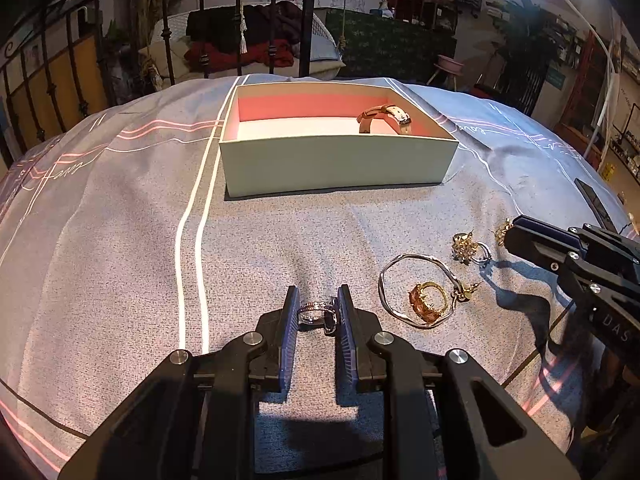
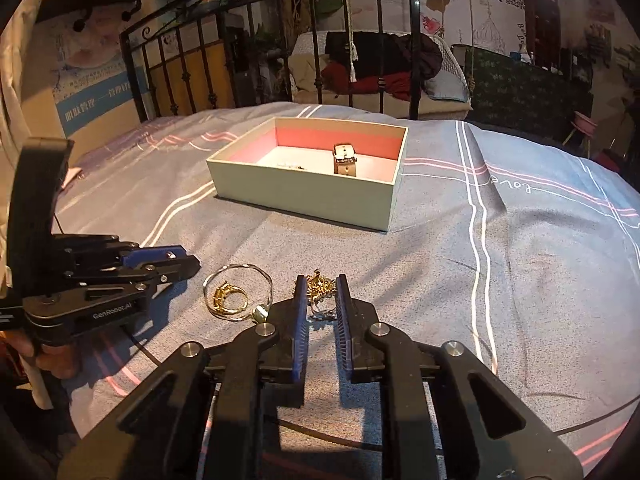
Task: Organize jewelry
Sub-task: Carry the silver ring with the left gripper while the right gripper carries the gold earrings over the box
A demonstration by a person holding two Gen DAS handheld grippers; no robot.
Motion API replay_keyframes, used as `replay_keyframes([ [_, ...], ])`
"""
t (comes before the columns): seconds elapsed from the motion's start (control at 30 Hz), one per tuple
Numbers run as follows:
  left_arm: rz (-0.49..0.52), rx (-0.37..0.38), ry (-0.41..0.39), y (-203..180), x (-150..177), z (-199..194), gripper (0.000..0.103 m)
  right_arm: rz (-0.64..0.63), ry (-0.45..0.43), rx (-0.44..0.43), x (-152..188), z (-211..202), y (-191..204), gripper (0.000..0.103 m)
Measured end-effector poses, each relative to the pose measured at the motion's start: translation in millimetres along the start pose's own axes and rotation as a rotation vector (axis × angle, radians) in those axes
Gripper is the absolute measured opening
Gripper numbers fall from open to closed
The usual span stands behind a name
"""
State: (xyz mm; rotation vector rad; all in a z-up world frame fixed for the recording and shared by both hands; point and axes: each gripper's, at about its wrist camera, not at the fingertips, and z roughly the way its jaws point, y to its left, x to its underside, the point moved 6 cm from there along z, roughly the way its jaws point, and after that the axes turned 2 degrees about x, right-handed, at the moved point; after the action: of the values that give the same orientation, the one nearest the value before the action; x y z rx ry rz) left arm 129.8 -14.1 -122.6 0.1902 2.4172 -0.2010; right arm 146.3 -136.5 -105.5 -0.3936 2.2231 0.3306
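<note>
Near the bed's front edge, a silver ring (image 1: 316,312) sits clamped in the left gripper (image 1: 318,310). Just right lie a bangle (image 1: 416,292) and gold ring (image 1: 428,300); the right gripper (image 2: 322,300) pinches a gold earring (image 2: 320,286). Farther back, the box (image 1: 336,168) holds a watch (image 1: 386,118).

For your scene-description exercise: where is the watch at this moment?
The watch stands inside the open box on the bedspread, near its far right corner in the left wrist view, well beyond the loose jewelry by both grippers.

My right claw (image 2: 322,300) hides part of the gold earring (image 2: 318,286); small pieces in the box (image 2: 304,196) are too tiny to identify.
</note>
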Motion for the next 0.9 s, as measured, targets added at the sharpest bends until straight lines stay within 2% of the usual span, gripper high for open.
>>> replay_keyframes([
  [0.3, 0.027, 0.07, -0.121, -3, -17, -31, 0.019, 0.032, -0.032, -0.021, -4, -8, 0, 0.015],
  [0.4, 0.009, 0.065, -0.138, 3, -25, -38, 0.019, 0.035, -0.04, -0.036, -7, -8, 3, 0.015],
  [0.6, -0.054, 0.069, -0.122, 15, -34, -37, 0.019, 0.026, -0.049, -0.052, -11, -5, 6, 0.015],
  [0.9, -0.068, 0.092, -0.1, 20, -58, -31, 0.019, -0.008, -0.081, -0.064, -36, -2, 13, 0.015],
])
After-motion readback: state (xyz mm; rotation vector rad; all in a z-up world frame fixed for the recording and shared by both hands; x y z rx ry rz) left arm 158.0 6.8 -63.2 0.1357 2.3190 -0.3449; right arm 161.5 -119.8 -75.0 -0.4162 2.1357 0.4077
